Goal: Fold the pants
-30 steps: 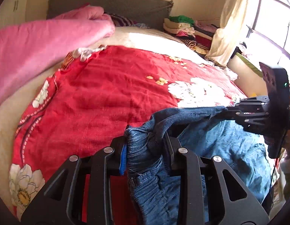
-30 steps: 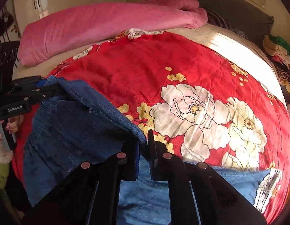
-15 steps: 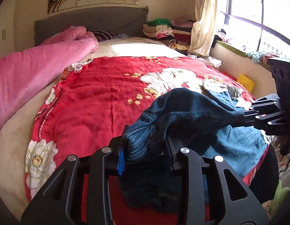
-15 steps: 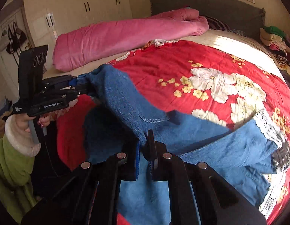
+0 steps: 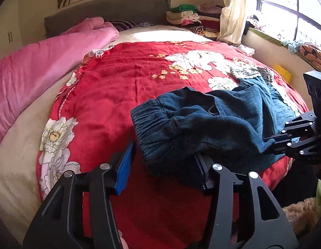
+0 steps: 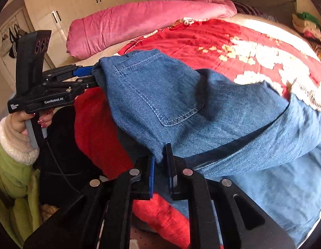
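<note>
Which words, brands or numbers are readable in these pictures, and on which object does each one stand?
"GenRobot.AI": white print on the side of the black left tool.
Small white label at the rear end of that tool's body: too small to read.
Nothing else carries readable text.

The pants [image 5: 212, 124] are showing dark blue denim, lighter blue with pale stitching in the right wrist view. The bedspread [image 5: 110, 95] is glowing red with white and yellow flowers, and the rolled quilt [image 5: 36, 66] is showing pink.
</note>
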Tool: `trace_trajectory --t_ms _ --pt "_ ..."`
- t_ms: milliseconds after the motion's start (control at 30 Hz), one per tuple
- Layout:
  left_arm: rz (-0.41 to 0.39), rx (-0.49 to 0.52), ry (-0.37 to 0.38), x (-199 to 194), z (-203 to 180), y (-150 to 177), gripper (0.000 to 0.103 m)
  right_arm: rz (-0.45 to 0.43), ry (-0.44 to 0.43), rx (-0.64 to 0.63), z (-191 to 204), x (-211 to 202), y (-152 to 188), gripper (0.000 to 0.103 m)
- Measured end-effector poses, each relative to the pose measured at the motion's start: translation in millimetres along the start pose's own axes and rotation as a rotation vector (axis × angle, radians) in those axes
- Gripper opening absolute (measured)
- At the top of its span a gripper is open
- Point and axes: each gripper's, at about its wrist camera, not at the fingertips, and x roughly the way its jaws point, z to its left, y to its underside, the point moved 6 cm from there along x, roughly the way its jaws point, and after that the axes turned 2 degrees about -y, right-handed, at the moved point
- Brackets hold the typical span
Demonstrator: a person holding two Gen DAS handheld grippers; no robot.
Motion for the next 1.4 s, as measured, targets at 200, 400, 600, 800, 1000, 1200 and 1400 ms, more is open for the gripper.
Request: trace_trajectory --t_ms 200,400,600,800,1000,1200,1400 --pt "0.061 -0.089 0.013 -4 14 21 0.060 0.015 0.006 0.005 2 8 9 0.011" --pt "0.063 -0.154 -0.046 -34 35 30 0.065 0.012 0.001 0.007 3 10 12 0.015" --pt "-0.019 -0.126 0.037 -50 1 -8 0.065 0.010 -0.021 0.023 8 9 15 0.019" --pt "0.063 -0.061 0.186 -1 -66 -22 0.034 0.004 -0.037 0.042 10 4 24 0.019" --pt "0.194 -0.097 0.156 41 -59 32 0.031 -0.031 -0.071 0.101 8 -20 24 0.019" --pt "0.176 -0.101 0.169 38 -56 38 0.031 -0.115 0.056 0.069 6 -35 8 0.032" --pt "0.160 -0.084 0.156 41 -58 37 0.031 0.002 0.103 0.151 -14 8 24 0.038"
